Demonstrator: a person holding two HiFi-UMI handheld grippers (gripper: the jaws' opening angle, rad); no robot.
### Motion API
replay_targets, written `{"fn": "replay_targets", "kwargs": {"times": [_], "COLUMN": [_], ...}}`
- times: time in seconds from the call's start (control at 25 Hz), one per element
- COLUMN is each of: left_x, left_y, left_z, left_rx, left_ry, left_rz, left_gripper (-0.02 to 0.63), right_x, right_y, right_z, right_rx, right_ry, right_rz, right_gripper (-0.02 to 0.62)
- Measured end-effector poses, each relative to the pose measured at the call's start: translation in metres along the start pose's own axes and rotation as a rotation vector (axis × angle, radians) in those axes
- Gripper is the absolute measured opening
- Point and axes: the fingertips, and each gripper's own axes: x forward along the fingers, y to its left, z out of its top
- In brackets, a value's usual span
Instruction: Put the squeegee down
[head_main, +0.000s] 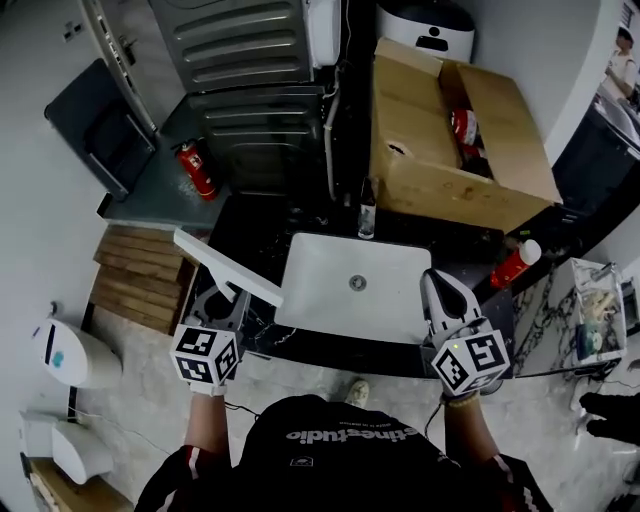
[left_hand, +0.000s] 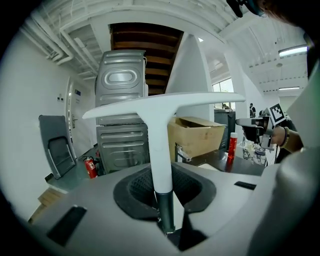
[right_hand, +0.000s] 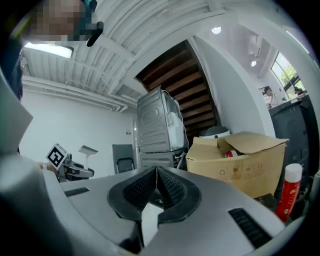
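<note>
A white T-shaped squeegee (left_hand: 161, 145) stands upright in my left gripper (left_hand: 165, 202), which is shut on the dark lower end of its handle. In the head view the squeegee (head_main: 225, 266) has its long blade slanting over the left end of the dark counter, above the left gripper (head_main: 222, 300). My right gripper (head_main: 438, 280) hovers at the right front corner of the white sink (head_main: 330, 300). In its own view the right gripper (right_hand: 156, 173) has its jaws shut tip to tip with nothing between them.
The dark counter (head_main: 250, 225) holds the sink, a small bottle (head_main: 367, 210) behind it and a red spray can (head_main: 515, 265) at the right. An open cardboard box (head_main: 440, 160) stands behind. A fire extinguisher (head_main: 197, 170) and grey metal appliance (head_main: 255, 70) stand at the back left.
</note>
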Motion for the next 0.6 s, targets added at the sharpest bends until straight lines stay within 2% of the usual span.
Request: {"fn": "replay_targets", "kwargs": {"times": [0.16,0.32,0.4,0.52,0.6], "left_x": [0.020,0.057,0.079,0.117,0.143], "left_y": [0.034,0.072,0.085,0.096,0.097], "left_z": [-0.024,-0.070,-0.092,-0.108,-0.116], "left_rx": [-0.042,-0.049,-0.068,-0.107,-0.102], "left_ry": [0.085,0.257,0.316,0.330,0.339], "left_rz": [0.015,0.014,0.002,-0.020,-0.032], "left_gripper": [0.080,0.080,0.080,0.080,0.078], "right_x": [0.038,0.067,0.076,0.091,0.099], "right_y": [0.003,0.013,0.018,0.022,0.025], "right_z": [-0.005,-0.011,-0.016,-0.026,-0.037], "right_rx": [0.008,0.016,0.012,0.020,0.026], "right_ry": [0.011,0.035,0.054,0.084,0.109], "right_rz": [0.032,0.042,0.039,0.028,0.021], "right_gripper": [0.040,0.040,0.040,0.040,0.040]}}
